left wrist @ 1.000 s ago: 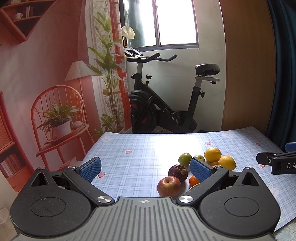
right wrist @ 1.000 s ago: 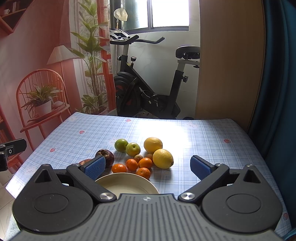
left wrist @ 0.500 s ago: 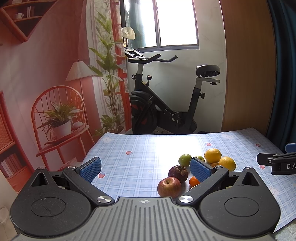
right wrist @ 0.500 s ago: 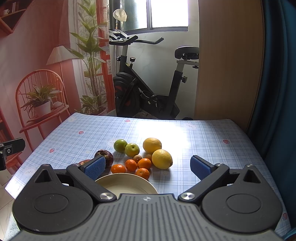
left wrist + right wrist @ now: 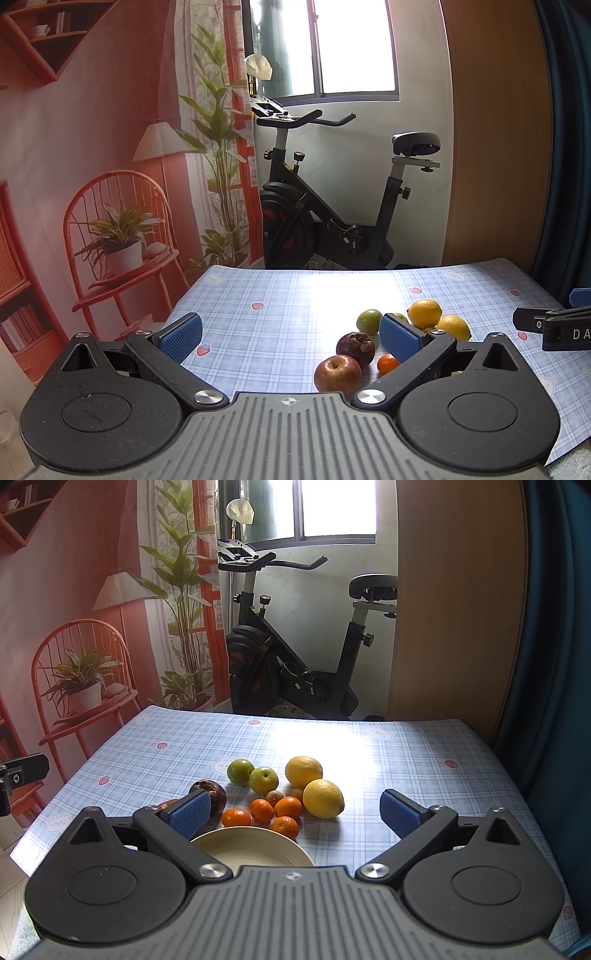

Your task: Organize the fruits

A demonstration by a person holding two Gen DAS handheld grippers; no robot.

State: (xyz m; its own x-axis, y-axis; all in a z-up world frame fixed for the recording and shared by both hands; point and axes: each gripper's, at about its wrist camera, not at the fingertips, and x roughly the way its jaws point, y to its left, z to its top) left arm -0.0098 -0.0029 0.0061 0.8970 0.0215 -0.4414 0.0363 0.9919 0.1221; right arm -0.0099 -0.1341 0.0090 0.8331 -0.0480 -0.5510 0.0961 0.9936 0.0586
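Left cam: my left gripper (image 5: 290, 338) is spread wide and empty, basically where it was a second ago, with the red apple (image 5: 337, 373) and mangosteen (image 5: 355, 348) just ahead on the checked tablecloth (image 5: 277, 314).

Right cam: my right gripper (image 5: 295, 810) is also wide open, holding nothing, and has crept slightly closer. The fruit pile hasn't moved: lemons (image 5: 323, 798), green apples (image 5: 263, 780) and tangerines (image 5: 261, 809) just behind the plate (image 5: 251, 847).

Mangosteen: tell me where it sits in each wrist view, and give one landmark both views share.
Left wrist: mangosteen right of centre, just behind the red apple, left of the right finger pad.
Right wrist: mangosteen left of centre, partly hidden by the left finger pad, above the plate.
Shared landmark: the exercise bike behind the table.
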